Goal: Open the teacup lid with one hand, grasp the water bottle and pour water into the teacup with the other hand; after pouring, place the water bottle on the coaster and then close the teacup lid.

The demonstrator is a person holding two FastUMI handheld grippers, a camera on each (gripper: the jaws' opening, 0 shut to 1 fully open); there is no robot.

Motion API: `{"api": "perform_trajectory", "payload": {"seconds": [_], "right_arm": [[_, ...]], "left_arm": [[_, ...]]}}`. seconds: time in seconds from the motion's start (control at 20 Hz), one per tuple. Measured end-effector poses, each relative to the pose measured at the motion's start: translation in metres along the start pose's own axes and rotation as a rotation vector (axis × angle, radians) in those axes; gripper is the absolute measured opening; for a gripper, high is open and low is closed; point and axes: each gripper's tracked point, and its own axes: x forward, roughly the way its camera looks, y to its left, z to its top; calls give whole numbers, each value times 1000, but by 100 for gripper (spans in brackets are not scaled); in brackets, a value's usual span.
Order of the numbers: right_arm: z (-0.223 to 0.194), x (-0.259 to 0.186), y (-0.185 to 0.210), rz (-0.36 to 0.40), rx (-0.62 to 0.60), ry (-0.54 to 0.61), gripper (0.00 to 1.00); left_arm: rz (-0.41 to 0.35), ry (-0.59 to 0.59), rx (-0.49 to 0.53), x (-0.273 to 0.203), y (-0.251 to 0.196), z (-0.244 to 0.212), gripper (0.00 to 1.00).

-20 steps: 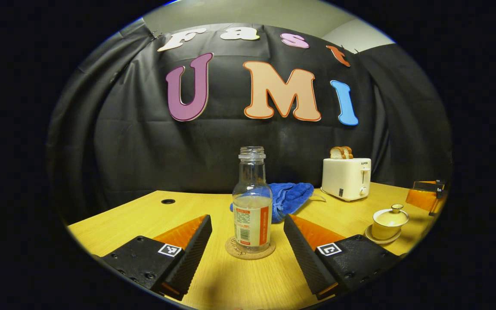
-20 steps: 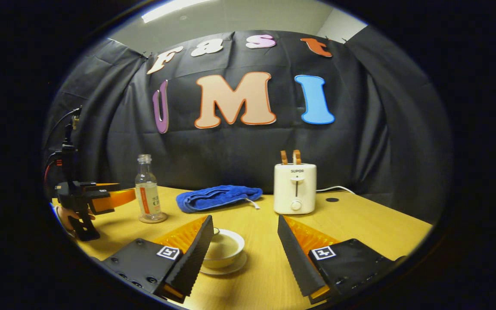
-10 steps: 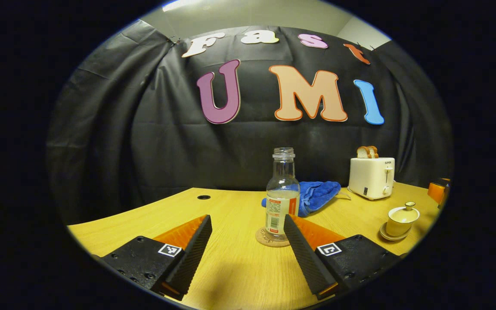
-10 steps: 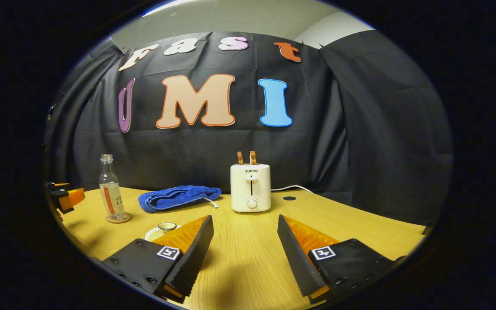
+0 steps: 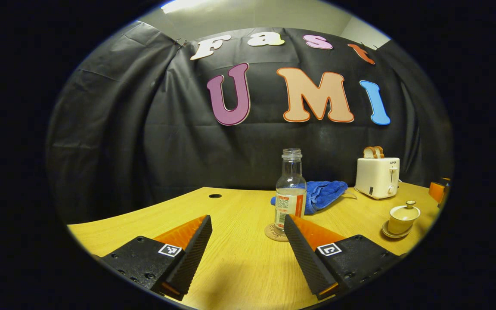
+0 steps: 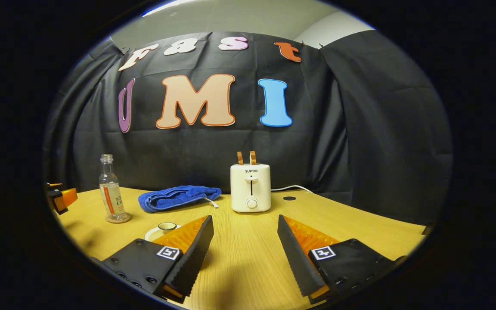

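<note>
Now we see, from the left gripper view, the left hand-held gripper (image 5: 248, 241) with fingers apart, holding nothing, above the worktop (image 5: 239, 271). The water bottle (image 5: 290, 196) stands upright on the coaster (image 5: 272, 233), uncapped, partly filled with clear liquid, just beyond the fingertip on the right of that view. The teacup (image 5: 403, 214) sits on its saucer (image 5: 395, 234) with the lid (image 5: 406, 209) on, well apart from the bottle.

From the right gripper view, the right hand-held gripper (image 6: 245, 241) is also spread and empty; one finger hides most of the teacup, and we see just the lid knob and saucer edge. The toaster (image 6: 250, 187) faces us with two slices in its slots. A blue towel (image 6: 179, 197) lies between bottle and toaster. Bottle label text is too small to read.
</note>
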Motion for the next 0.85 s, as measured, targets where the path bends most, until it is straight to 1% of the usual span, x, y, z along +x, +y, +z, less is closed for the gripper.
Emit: {"api": "perform_trajectory", "payload": {"seconds": [0.2,0.25,0.45,0.5,0.55,0.6,0.65,0.7,0.75,0.8,0.85], "right_arm": [[0,1,0,1,0,0,97],[0,1,0,1,0,0,94],[0,1,0,0,1,0,94],[0,0,0,0,0,0,94],[0,1,0,0,0,0,94],[-1,1,0,0,0,0,97],[0,1,-1,-1,0,0,94],[0,1,-1,-4,0,-1,94],[0,1,-2,-6,0,-1,97],[0,1,-2,-6,0,-1,94],[0,1,-2,-6,0,-1,94]], "left_arm": [[-1,-1,0,1,-1,0,98],[-1,-1,0,1,-1,-1,98],[-1,-2,-1,1,-1,-1,98],[-1,-2,-1,1,-1,-1,100],[-1,-2,-1,1,-1,-1,98],[-1,-2,-1,1,-1,-1,98],[-1,-1,-1,1,-1,-1,98],[-1,-1,-2,1,-1,-1,100],[-1,-1,-2,2,-1,-1,98],[-3,0,-2,1,-2,-1,98],[-7,-1,-2,1,-2,-1,98]]}}
